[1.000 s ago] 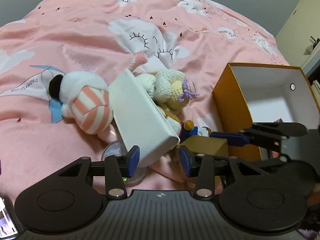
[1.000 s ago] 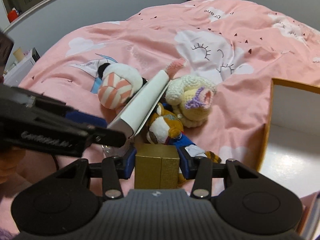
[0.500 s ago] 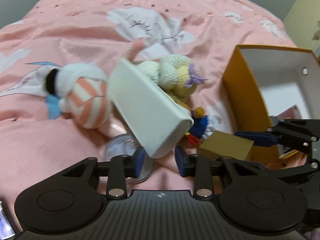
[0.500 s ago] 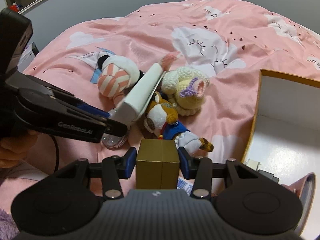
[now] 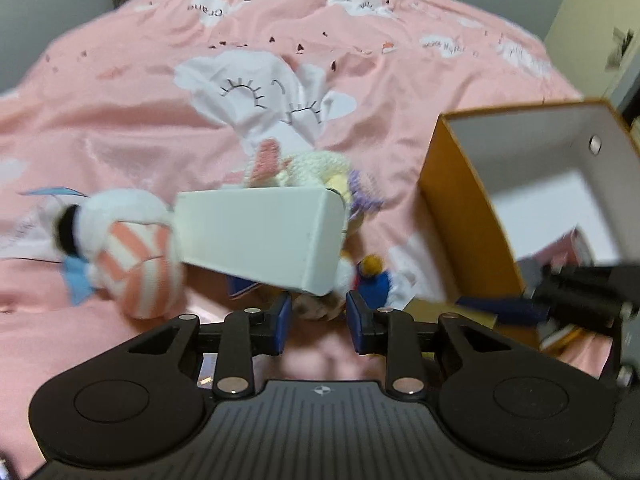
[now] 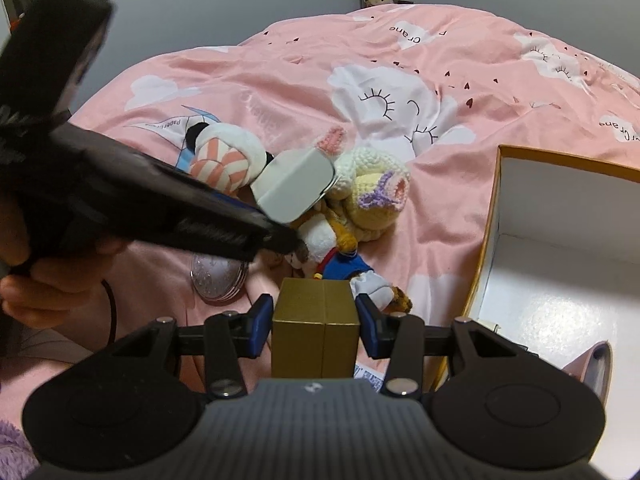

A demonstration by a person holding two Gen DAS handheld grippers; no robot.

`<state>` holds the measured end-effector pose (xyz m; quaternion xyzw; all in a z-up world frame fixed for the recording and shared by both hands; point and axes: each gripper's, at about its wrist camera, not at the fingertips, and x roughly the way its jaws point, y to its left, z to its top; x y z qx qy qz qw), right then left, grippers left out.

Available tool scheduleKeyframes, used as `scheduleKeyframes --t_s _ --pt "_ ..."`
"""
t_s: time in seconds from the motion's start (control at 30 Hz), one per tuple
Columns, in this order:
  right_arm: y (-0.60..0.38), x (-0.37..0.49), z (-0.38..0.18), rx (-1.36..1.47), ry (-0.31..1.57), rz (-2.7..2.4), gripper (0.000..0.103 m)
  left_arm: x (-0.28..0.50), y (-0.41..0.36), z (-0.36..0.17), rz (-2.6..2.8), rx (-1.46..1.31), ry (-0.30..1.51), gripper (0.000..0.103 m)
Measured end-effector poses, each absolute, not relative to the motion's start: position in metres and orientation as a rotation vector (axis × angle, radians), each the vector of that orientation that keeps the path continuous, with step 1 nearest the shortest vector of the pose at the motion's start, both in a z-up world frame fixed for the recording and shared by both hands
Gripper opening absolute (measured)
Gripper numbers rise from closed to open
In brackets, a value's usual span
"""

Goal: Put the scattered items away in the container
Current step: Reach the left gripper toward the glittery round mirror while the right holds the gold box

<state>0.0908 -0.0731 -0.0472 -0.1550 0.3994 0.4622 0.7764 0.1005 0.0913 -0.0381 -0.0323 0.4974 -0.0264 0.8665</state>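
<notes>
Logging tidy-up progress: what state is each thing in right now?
Left gripper: shut on white box, box tilted.
Right gripper: shut on gold box.
Container: open, a few items inside.
Striped plush: lying on bed.
Crochet plush: lying on bed.
Disc: flat on bed.

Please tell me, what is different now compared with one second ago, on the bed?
The left gripper narrowed its jaws at the white box, which swung from slanted to nearly level in its view; whether its corner is pinched is unclear. The right gripper still clamps the gold box. The plush toys and the orange container stayed in place.
</notes>
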Motion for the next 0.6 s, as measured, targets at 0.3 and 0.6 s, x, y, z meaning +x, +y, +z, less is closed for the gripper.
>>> scheduleKeyframes --t_s 0.3,0.6 --pt "-0.074 0.084 -0.048 -0.33 0.86 1.053 0.048 0.079 0.105 -0.036 -0.022 0.074 1.125 0.058" --pt "-0.075 0.071 -0.055 -0.35 0.876 1.099 0.048 0.091 0.092 -0.064 0.06 0.202 1.241 0.063"
